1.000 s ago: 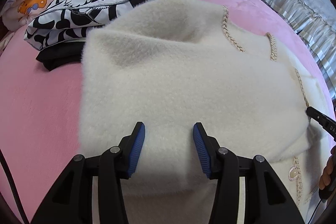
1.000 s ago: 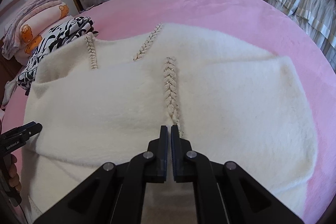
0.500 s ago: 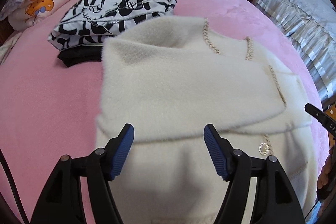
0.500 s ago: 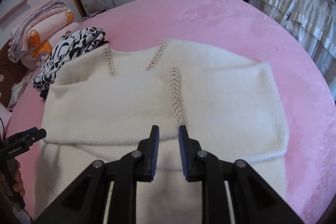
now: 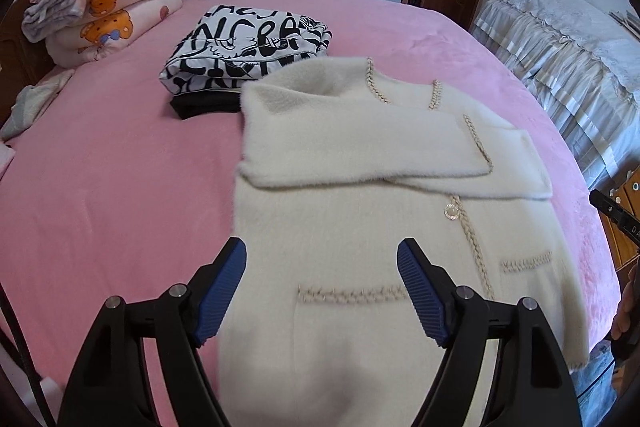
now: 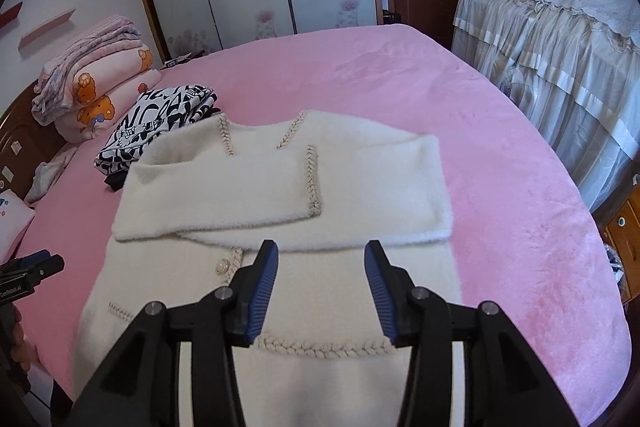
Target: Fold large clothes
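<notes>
Nearest the cameras, the left gripper and the right gripper are both hovering with jaws spread wide, grasping nothing, above the lower hem half of the cream cardigan. The cardigan is lying flat on the pink bed, its two sleeves already lying crossed over the chest. Judging by this, the sleeve step is finished; folding the body is waiting. Beyond the cardigan's collar, a black-and-white folded garment is sitting.

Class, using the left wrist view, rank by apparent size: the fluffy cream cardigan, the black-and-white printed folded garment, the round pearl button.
1. Fluffy cream cardigan, though it lies nearest the camera.
2. Black-and-white printed folded garment.
3. Round pearl button.
</notes>
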{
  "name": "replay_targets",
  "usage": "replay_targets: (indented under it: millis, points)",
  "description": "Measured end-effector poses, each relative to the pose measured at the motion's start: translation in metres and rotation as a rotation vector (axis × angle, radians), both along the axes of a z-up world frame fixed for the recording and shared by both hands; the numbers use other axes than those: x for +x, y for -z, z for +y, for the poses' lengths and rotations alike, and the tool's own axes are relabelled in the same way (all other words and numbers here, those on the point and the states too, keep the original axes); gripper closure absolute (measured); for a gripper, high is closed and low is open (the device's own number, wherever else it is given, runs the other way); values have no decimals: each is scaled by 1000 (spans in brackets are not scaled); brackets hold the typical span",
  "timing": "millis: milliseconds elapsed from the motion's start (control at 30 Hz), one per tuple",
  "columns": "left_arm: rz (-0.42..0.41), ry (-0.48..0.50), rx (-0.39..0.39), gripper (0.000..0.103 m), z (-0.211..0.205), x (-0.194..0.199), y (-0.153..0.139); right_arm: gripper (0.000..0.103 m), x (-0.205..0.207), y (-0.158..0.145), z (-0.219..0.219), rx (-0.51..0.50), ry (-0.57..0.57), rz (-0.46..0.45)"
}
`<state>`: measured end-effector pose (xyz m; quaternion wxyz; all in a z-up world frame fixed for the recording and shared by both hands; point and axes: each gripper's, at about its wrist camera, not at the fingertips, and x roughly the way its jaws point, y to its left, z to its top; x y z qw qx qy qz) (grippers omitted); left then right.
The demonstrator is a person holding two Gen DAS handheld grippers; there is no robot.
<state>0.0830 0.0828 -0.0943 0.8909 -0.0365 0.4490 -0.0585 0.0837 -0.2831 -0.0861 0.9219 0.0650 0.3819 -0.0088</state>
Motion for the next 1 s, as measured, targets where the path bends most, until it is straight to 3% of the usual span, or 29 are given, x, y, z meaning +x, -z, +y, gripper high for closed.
replay_targets:
  millis: [267,600,767,1000]
  points:
    - [23,-2,-26,25,24,-59,13,58,-61,14,-8,-44,-3,11]
    - [179,-63,-105,25,67,-112,84,58,-120,63,-33,-23,14,116]
    - [286,-68,-148,25,83,-120,119,58,-141,87,-61,52,63,182]
    - [330,-92,-281,25,106,-121,143,58,-160,105,-82,79,68,223]
